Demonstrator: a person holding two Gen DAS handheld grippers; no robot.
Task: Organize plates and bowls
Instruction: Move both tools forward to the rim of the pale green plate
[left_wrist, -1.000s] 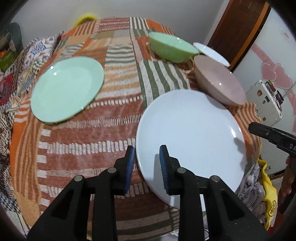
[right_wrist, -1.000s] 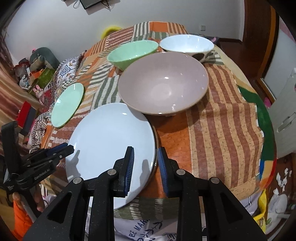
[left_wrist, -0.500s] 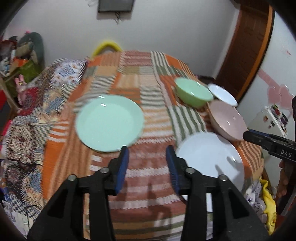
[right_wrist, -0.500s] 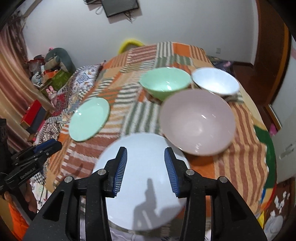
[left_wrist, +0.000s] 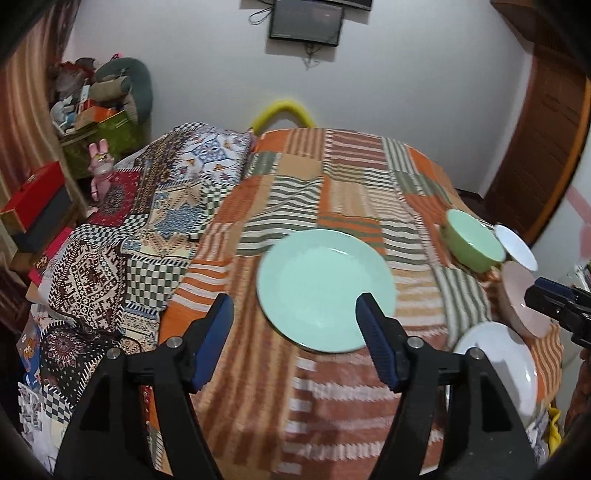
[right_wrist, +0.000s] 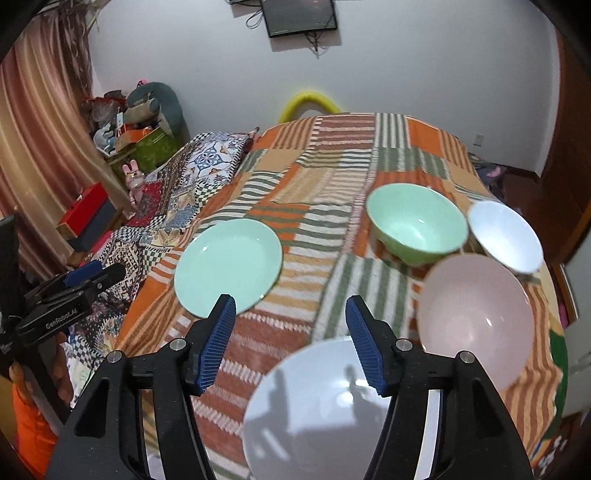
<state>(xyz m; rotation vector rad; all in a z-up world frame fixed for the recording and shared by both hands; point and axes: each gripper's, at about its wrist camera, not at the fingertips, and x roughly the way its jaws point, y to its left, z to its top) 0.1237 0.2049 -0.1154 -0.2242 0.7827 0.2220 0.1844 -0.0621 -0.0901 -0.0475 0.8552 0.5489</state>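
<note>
— Which hand-held gripper is better placed for the green plate (left_wrist: 325, 290)?

— I'd say the left hand-held gripper (left_wrist: 293, 338): it hangs wide open and empty, and the plate lies flat on the patchwork bedspread (left_wrist: 354, 177) dead ahead, mid-frame, its near rim between the fingertips. Round, so no long axis to line up.

— And further right?

— The right hand-held gripper (right_wrist: 290, 341), also spread wide and empty, hovers over the white plate (right_wrist: 325, 406) at lower centre. The pink bowl (right_wrist: 476, 325) sits just right of it, the green bowl (right_wrist: 417, 225) and white bowl (right_wrist: 506, 236) beyond, upper right.

— Anything in the way?

— Nothing between gripper and green plate; the bowls sit well apart from it.
</note>
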